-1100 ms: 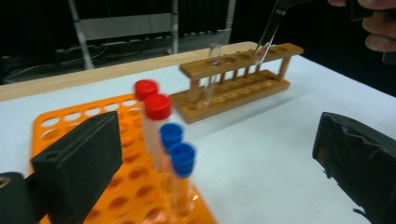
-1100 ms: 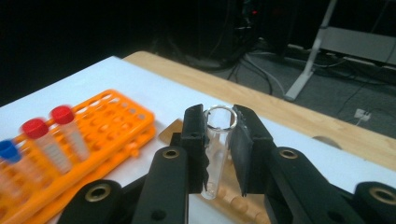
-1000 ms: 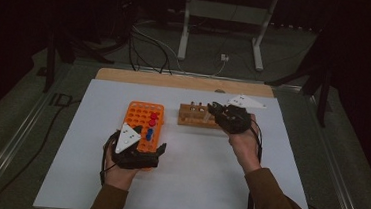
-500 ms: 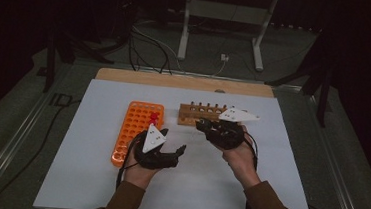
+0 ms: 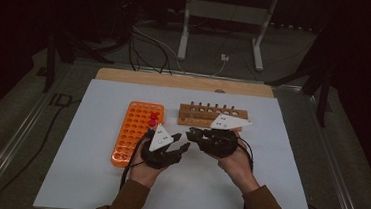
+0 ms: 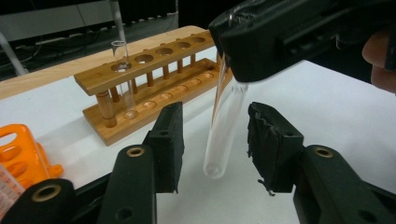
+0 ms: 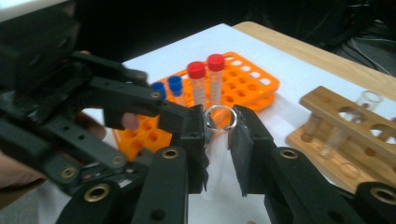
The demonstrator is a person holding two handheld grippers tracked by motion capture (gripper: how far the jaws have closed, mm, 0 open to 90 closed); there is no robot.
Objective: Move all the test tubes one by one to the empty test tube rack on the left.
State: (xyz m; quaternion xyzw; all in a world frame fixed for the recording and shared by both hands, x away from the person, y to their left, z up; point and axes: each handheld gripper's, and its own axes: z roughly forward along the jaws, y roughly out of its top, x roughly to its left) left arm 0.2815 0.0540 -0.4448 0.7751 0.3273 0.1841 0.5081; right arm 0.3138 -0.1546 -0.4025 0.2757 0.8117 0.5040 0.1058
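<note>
Right gripper [image 7: 218,135]: jaws clamped on the glass test tube [image 7: 217,144] just under its open rim, one pad on each side. Tube hangs mouth up, slightly tilted, clear of the white table sheet [image 5: 247,189].

Left gripper [image 6: 214,140]: jaws have just been closing and stand narrow, with the tube's rounded lower end [image 6: 223,126] between them. In the left gripper view a gap shows on both sides of the glass; pads not yet on it.

Landmark: wooden rack [image 5: 207,115]. In the high view both grippers meet tip to tip just in front of the rack, the right gripper [image 5: 210,139] near its front edge, the left gripper [image 5: 170,151] in front of its left end. The held tube is thus just in front of the rack, above the sheet.

Rack holds one other glass tube [image 6: 122,77] upright in an end hole; remaining holes in view open.

Orange rack [image 5: 136,130] lies just to the left of the wooden rack, carrying two red-capped tubes [image 7: 206,79] and two blue-capped tubes [image 7: 168,86].
</note>
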